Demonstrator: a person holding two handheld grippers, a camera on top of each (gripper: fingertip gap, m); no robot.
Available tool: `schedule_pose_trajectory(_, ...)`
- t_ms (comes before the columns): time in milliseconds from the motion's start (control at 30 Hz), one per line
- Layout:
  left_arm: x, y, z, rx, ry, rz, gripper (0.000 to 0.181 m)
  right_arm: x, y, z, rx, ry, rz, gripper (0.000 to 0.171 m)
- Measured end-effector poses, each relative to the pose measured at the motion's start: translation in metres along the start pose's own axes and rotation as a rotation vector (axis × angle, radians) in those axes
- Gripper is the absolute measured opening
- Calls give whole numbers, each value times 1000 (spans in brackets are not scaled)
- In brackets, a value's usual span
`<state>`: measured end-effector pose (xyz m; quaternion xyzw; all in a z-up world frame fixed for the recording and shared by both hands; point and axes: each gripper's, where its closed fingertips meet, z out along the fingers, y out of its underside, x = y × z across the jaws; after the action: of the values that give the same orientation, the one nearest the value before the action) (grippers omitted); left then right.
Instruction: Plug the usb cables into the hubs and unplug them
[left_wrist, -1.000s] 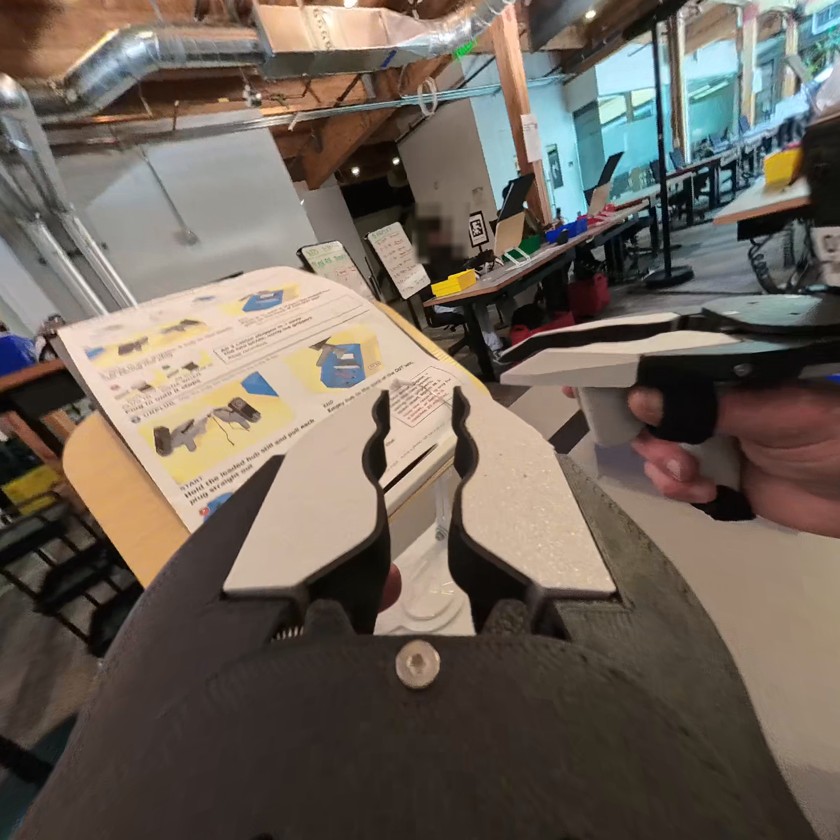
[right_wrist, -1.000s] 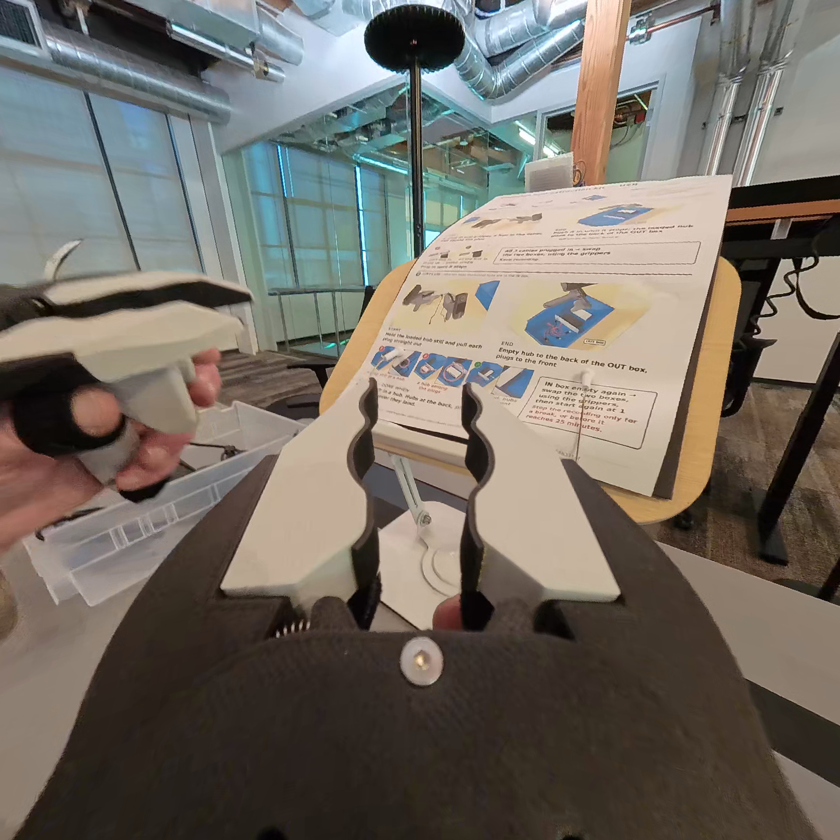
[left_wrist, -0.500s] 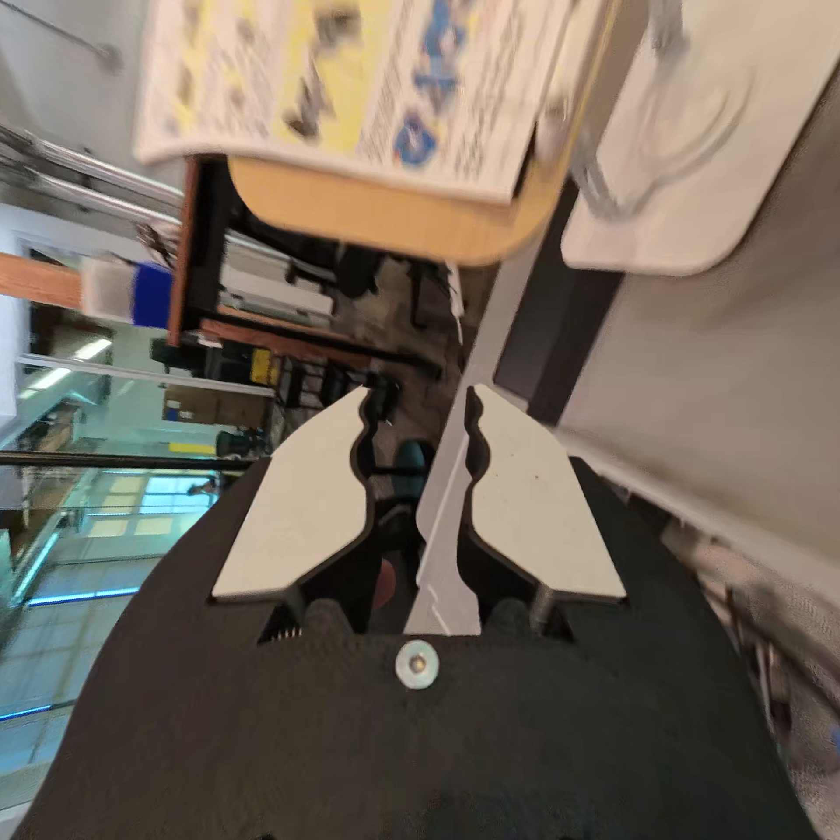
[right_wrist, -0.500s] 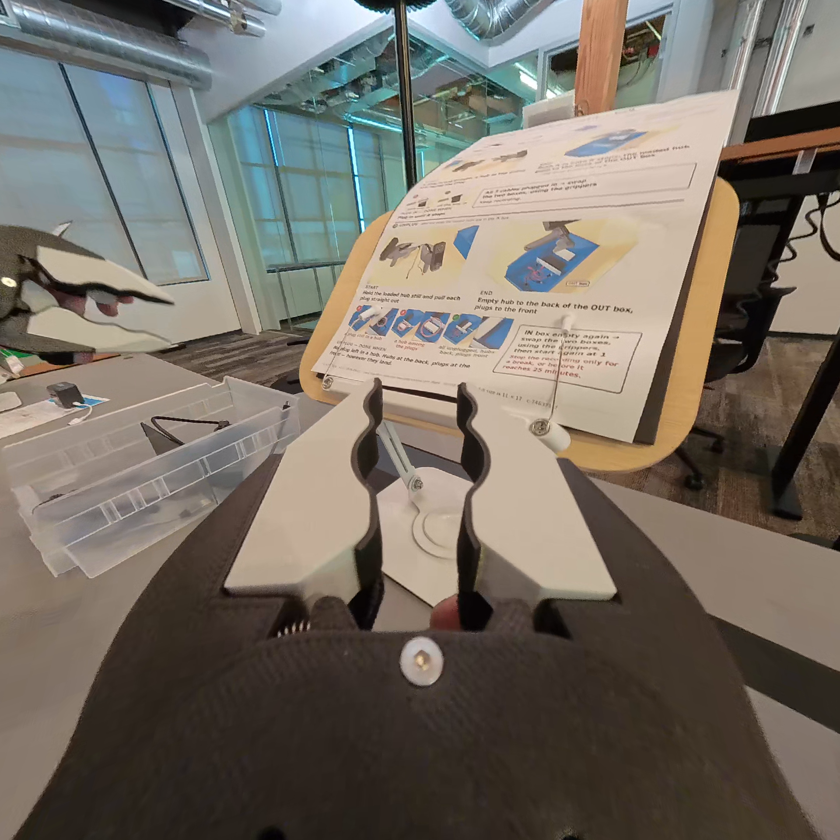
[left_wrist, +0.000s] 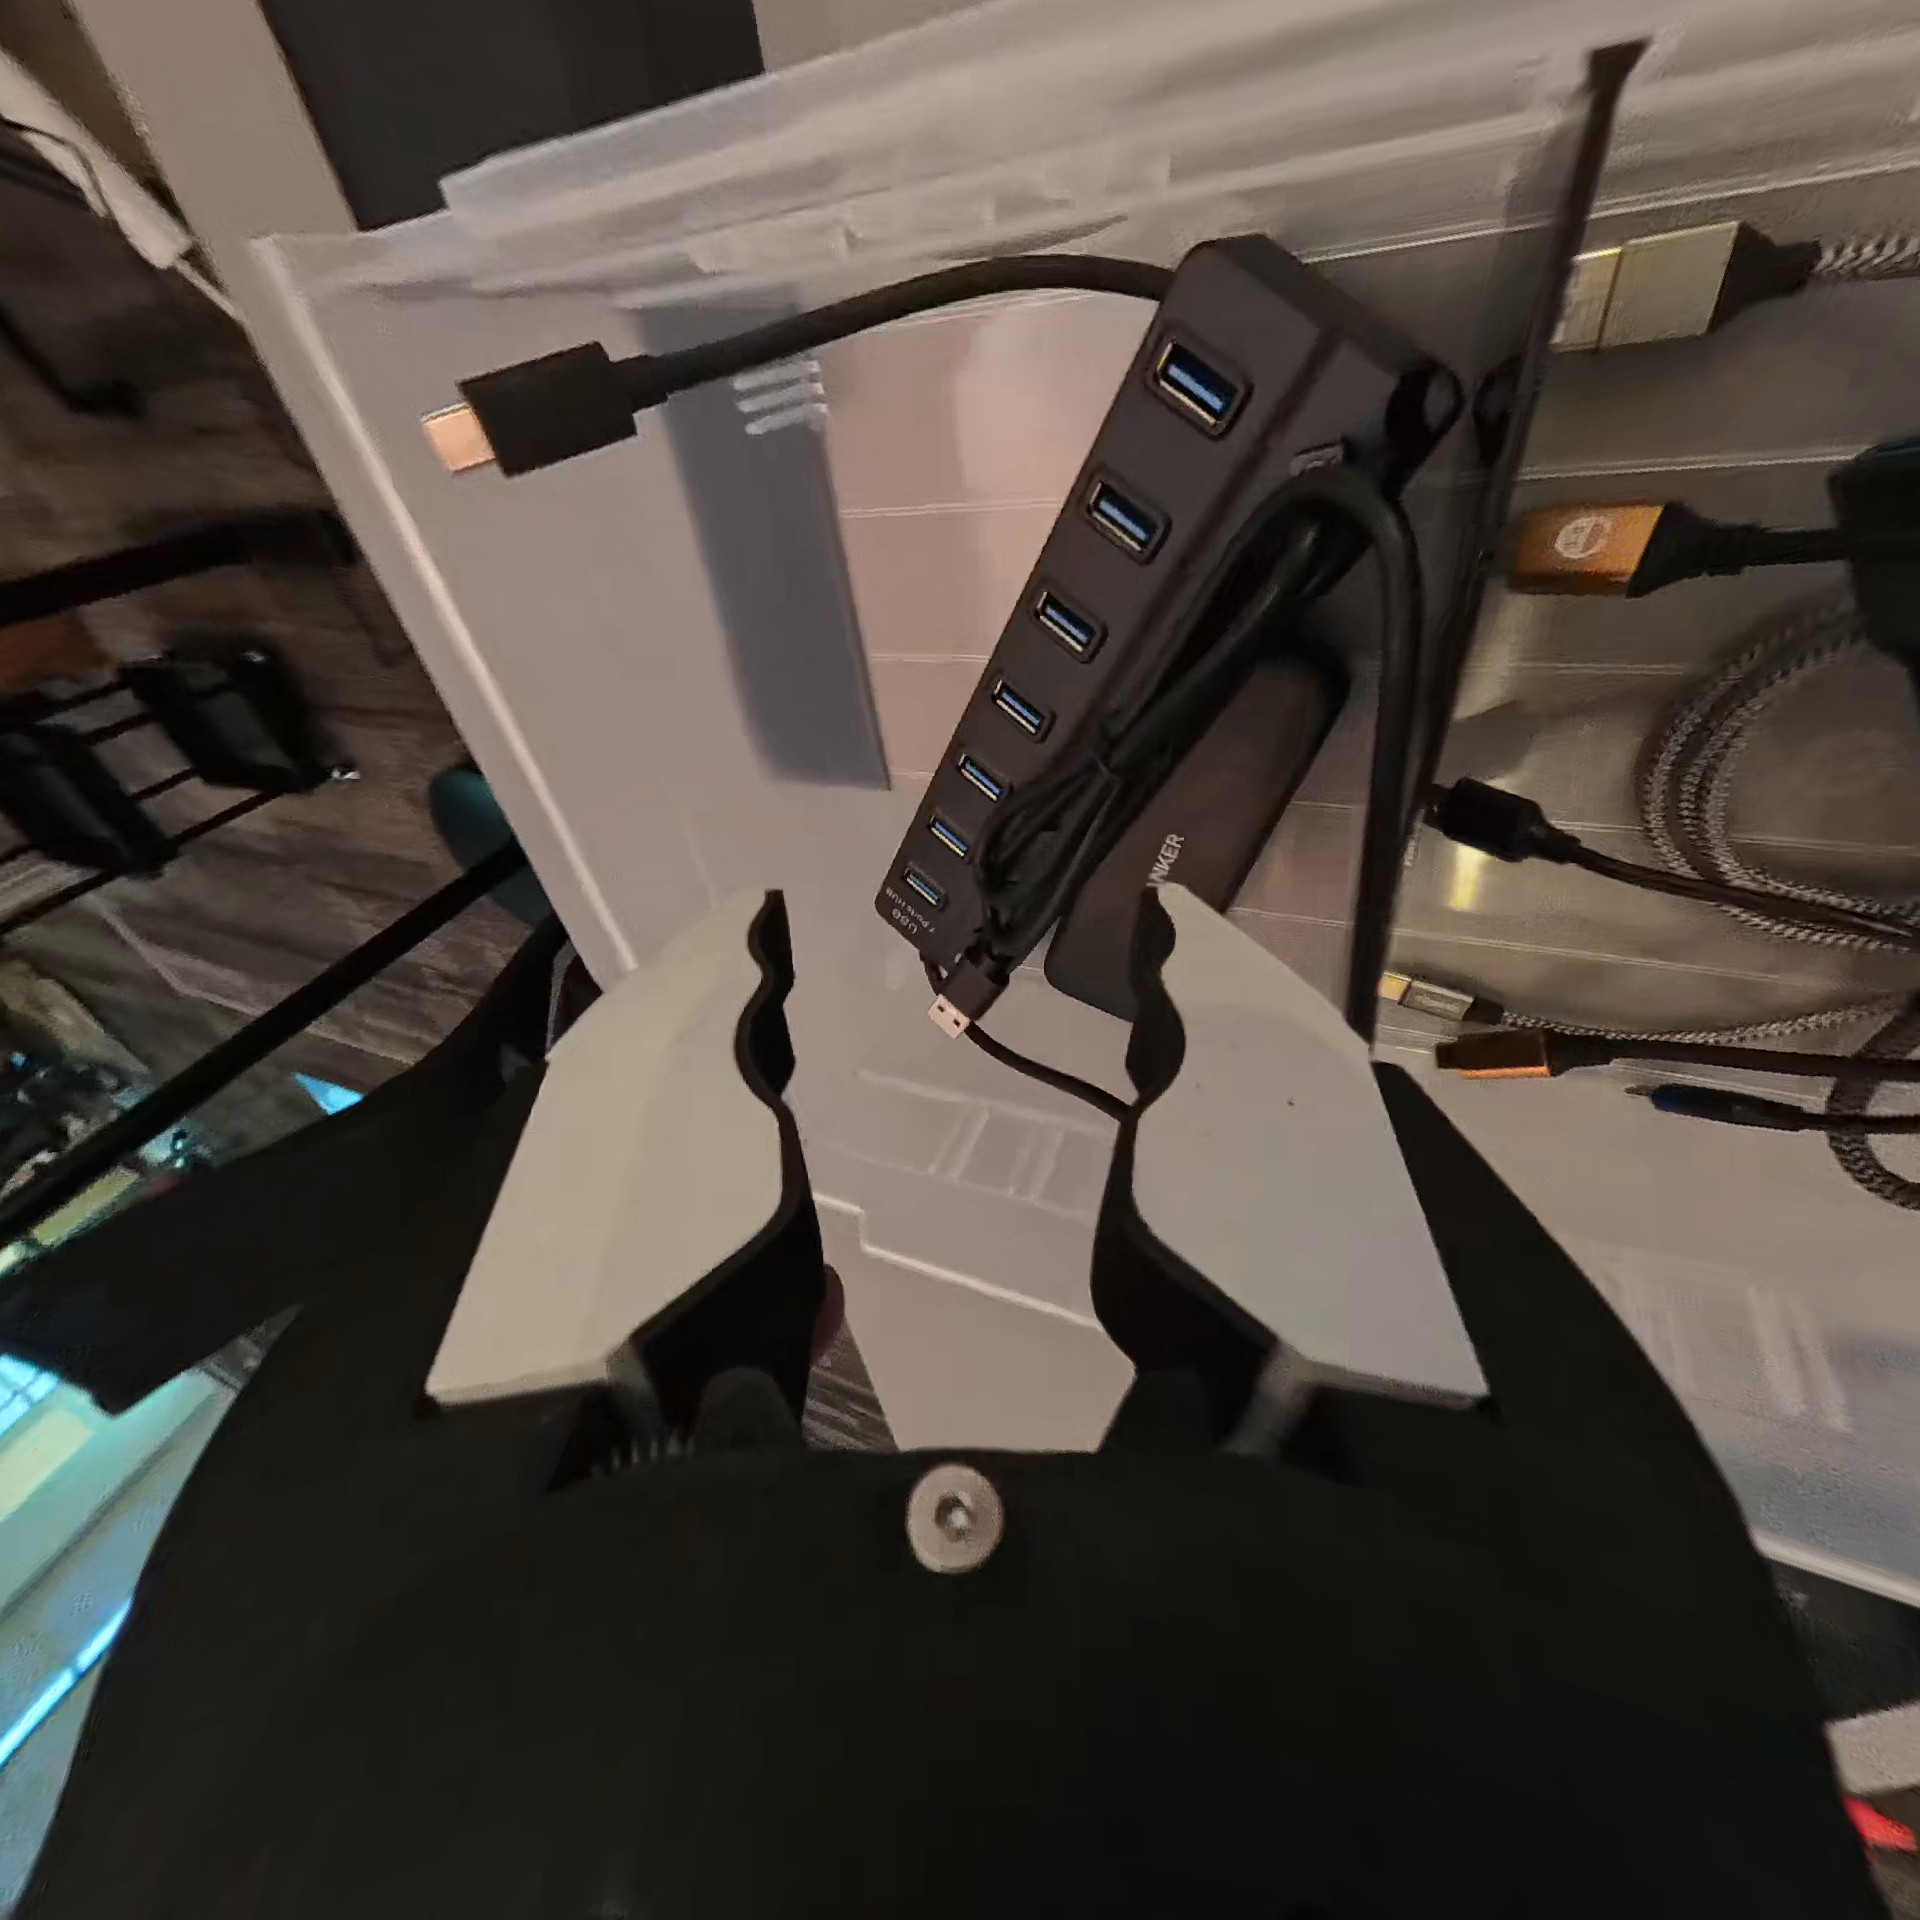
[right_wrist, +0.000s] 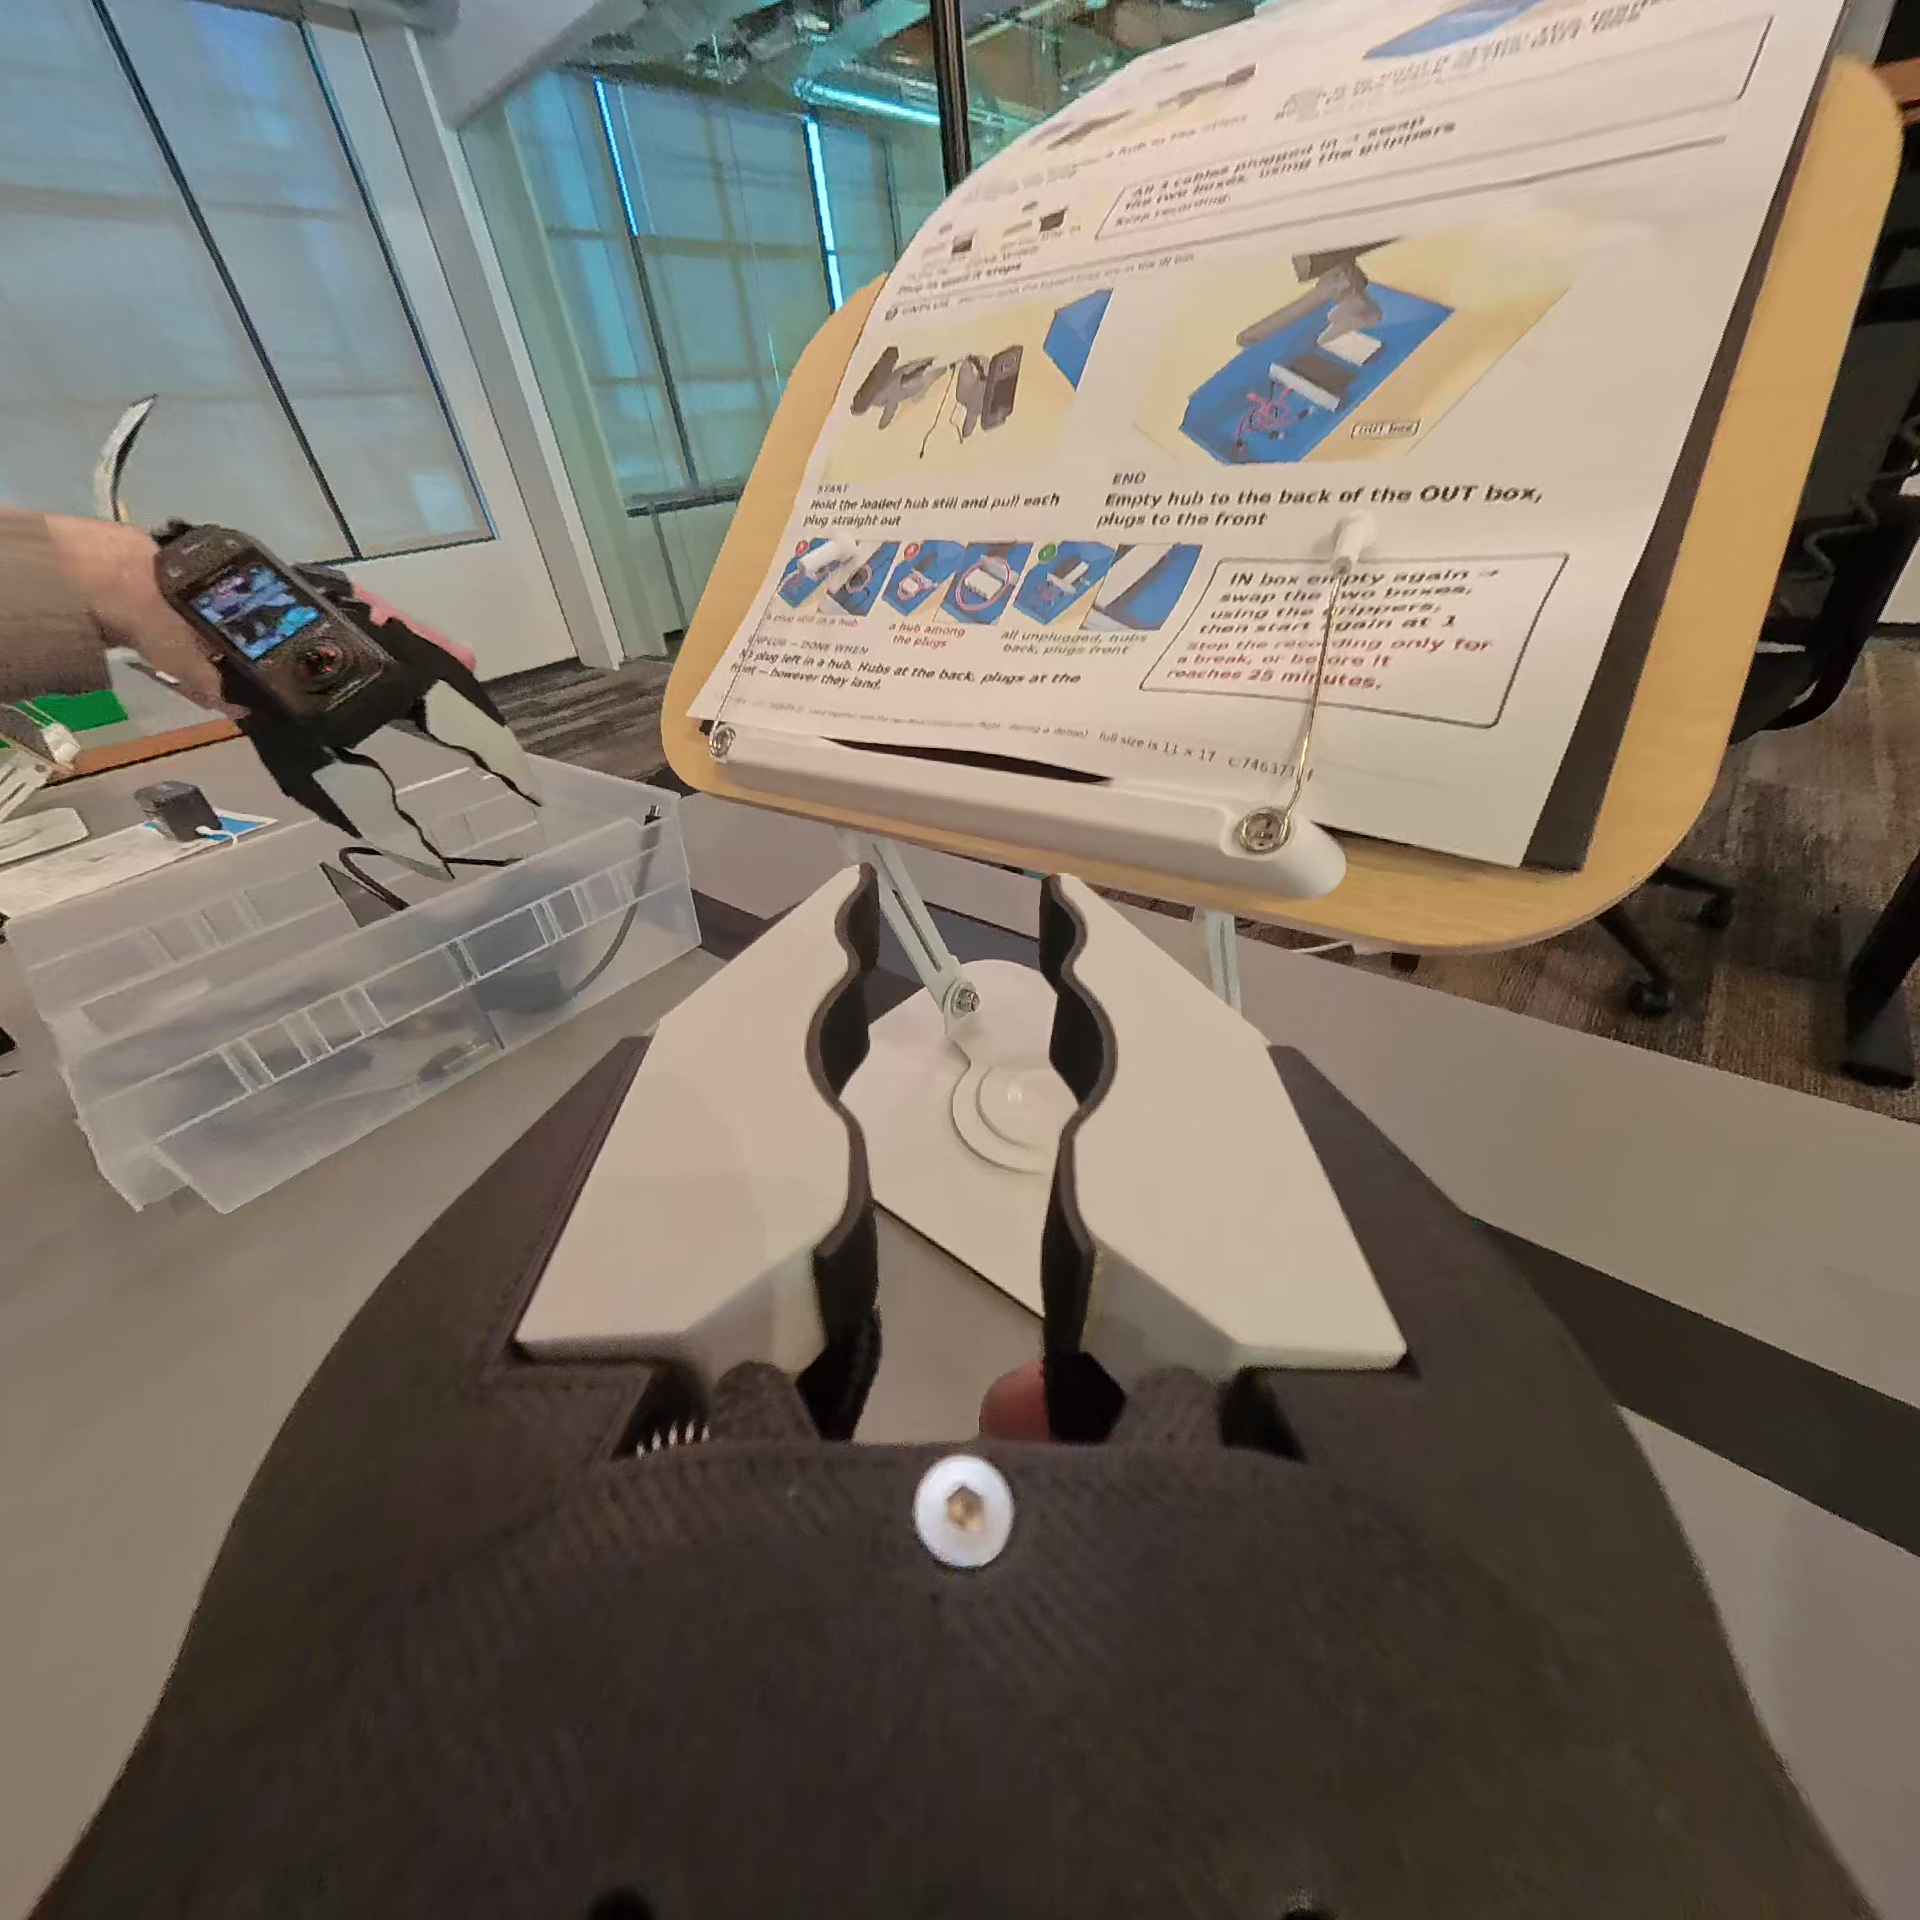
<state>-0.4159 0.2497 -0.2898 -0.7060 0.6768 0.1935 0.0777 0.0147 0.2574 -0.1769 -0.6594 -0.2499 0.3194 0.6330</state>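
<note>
In the left wrist view a black USB hub (left_wrist: 1122, 623) with a row of blue ports lies in a clear plastic bin (left_wrist: 644, 644), leaning on a second, flat dark hub (left_wrist: 1195, 831). Its own cable curls back to a loose plug (left_wrist: 540, 410). Loose cables with gold plugs (left_wrist: 1590, 545) lie beyond a black divider (left_wrist: 1455, 623). My left gripper (left_wrist: 961, 925) is wide open and empty, just above the near end of the hub. It also shows in the right wrist view (right_wrist: 405, 790), over the bin (right_wrist: 364, 987). My right gripper (right_wrist: 956, 894) is open and empty above the grey table.
A wooden stand holding a printed instruction sheet (right_wrist: 1247, 468) rises right ahead of the right gripper, on a white base (right_wrist: 997, 1101). A small black device (right_wrist: 177, 810) and papers lie at the far left of the table. Chairs and desks stand beyond the table edge. Some 45 cm of space lies between my two pairs of fingers. My left tips are roughly 8 cm from the loose plug (left_wrist: 540, 410).
My left gripper swung away from the instruction stand, turned down over the clear bin and opened wider. My right gripper moved a little closer to the stand.
</note>
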Motion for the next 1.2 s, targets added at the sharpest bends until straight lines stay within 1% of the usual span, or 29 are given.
schedule_pose_trajectory(67,5,-1,11,-6,71,45,68,0,5,2,-10,-8,10,29)
schedule_pose_trajectory(133,10,3,23,-52,133,88,75,1,9,3,-19,-13,21,29)
schedule_pose_trajectory(200,11,7,32,-91,163,138,70,2,14,4,-28,-17,33,28)
schedule_pose_trajectory(267,14,7,35,-102,219,135,66,3,17,5,-35,-17,40,28)
schedule_pose_trajectory(367,15,6,42,-92,267,134,73,5,21,5,-40,-22,55,28)
schedule_pose_trajectory(433,18,3,48,-83,291,148,74,5,22,6,-40,-28,71,27)
schedule_pose_trajectory(533,22,-1,58,-94,319,182,71,5,26,7,-48,-30,78,27)
schedule_pose_trajectory(600,30,-5,65,-99,350,206,65,6,28,7,-54,-29,77,28)
schedule_pose_trajectory(633,33,-5,67,-114,363,228,64,6,29,7,-54,-29,80,27)
schedule_pose_trajectory(700,33,-4,68,-132,384,227,63,7,28,6,-49,-30,90,27)
schedule_pose_trajectory(767,35,-3,67,-135,401,232,57,8,29,6,-48,-30,96,27)
schedule_pose_trajectory(867,35,-3,66,-128,372,235,56,10,29,5,-46,-29,100,27)
schedule_pose_trajectory(1000,27,-2,61,-95,306,181,55,10,27,4,-41,-29,103,27)
schedule_pose_trajectory(1200,13,5,34,-67,223,93,54,10,22,2,-27,-30,106,27)
